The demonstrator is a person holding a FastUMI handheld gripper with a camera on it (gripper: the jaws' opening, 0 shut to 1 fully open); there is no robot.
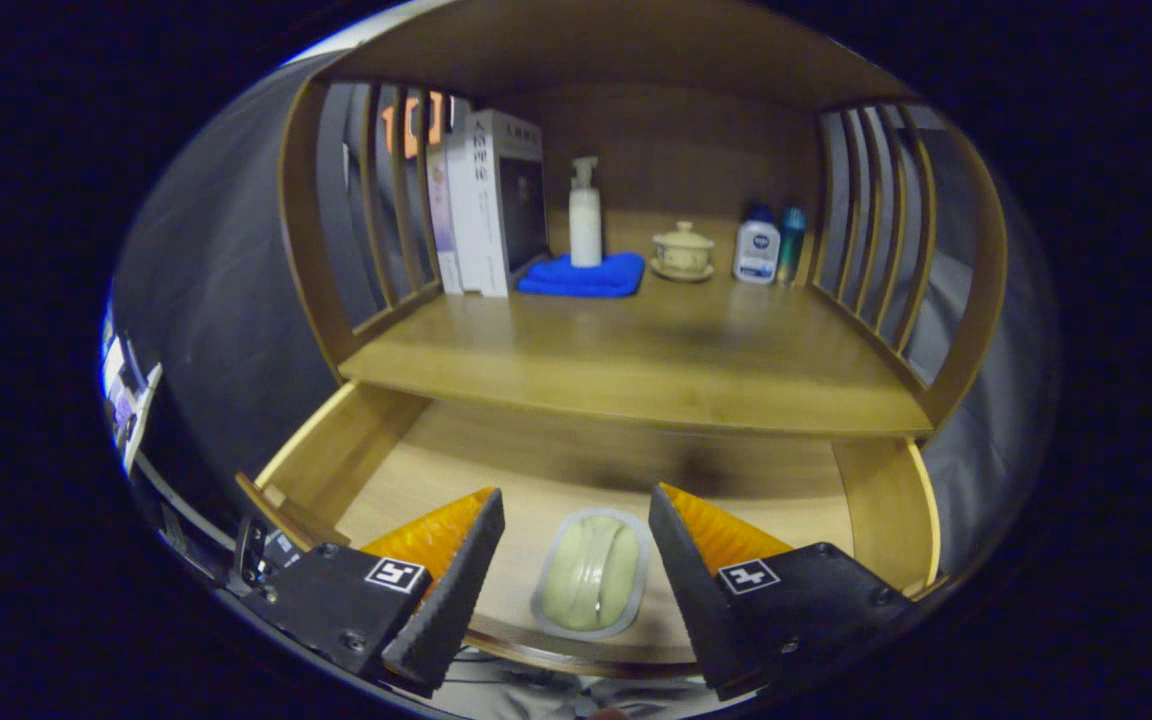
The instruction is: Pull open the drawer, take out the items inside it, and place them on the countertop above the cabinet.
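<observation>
The tool (576, 545) hangs over the pulled-out drawer (356, 450) with its fingers spread wide apart, and a pale sealed packet (592, 573) lies flat on the drawer's light wooden floor between them, touched by neither. Above the drawer runs the wooden counter (656, 370), bare across its front, flanked by slatted side panels (876, 240). At its back stand books (486, 200), a pump bottle (585, 215) on a folded blue cloth (581, 277), a lidded cup (683, 250) on a saucer, and two small bottles (768, 245).

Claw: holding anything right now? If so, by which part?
Nothing held. The claw is open over the pulled-out drawer, with the pale oval packet lying on the drawer floor between its fingers, untouched.
</observation>
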